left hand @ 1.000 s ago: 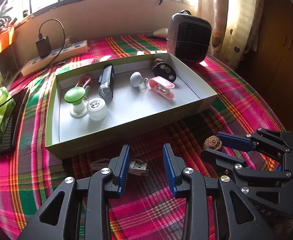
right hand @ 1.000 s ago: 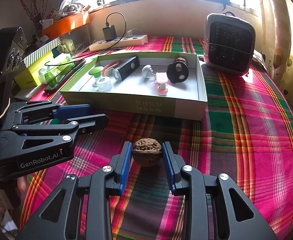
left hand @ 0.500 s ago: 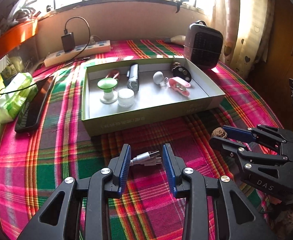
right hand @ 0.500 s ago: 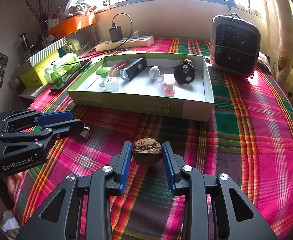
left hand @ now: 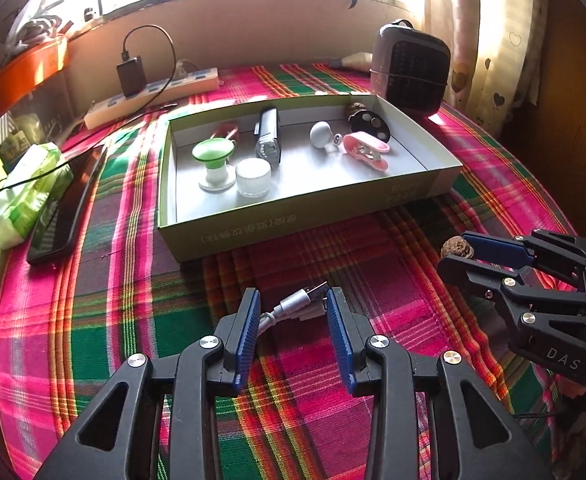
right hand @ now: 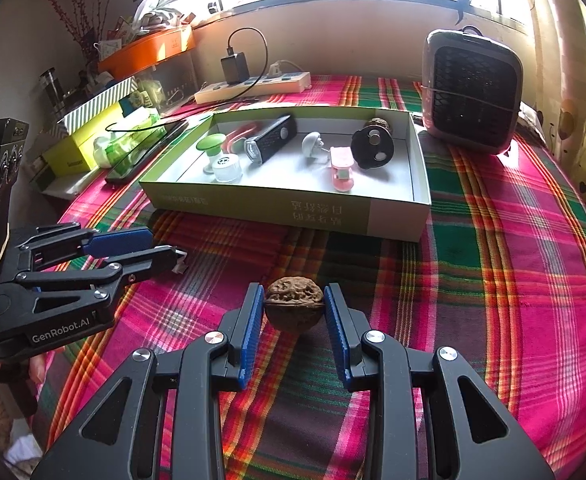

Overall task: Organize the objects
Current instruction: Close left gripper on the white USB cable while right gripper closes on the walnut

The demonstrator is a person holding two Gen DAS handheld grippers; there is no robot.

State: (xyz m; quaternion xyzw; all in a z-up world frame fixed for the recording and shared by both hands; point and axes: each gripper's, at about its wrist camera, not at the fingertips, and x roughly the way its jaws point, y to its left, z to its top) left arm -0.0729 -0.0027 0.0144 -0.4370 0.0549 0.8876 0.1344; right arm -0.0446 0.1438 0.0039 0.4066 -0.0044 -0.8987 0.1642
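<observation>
Your right gripper (right hand: pixel 293 312) pinches walnut (right hand: pixel 293 306) between blue pads, lower centre of right wrist view, above plaid tablecloth (right hand: pixel 493 280). Your left gripper (left hand: pixel 293 316) has fingers closed partway around white USB cable (left hand: pixel 293 308), plug touching right pad; real grip or not, can't tell. Green box (left hand: pixel 293 216) sits mid-frame, holding green suction cup (left hand: pixel 212 160), flashlight (left hand: pixel 268 136), pink clip (left hand: pixel 367 150). Heater (left hand: pixel 413 68) upper right.

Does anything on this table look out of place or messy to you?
Little stands out. Two things remain outside the box: a walnut pinched in the right gripper, and a short cable between the left gripper fingers. Inside, the pink clip lies on its side.
</observation>
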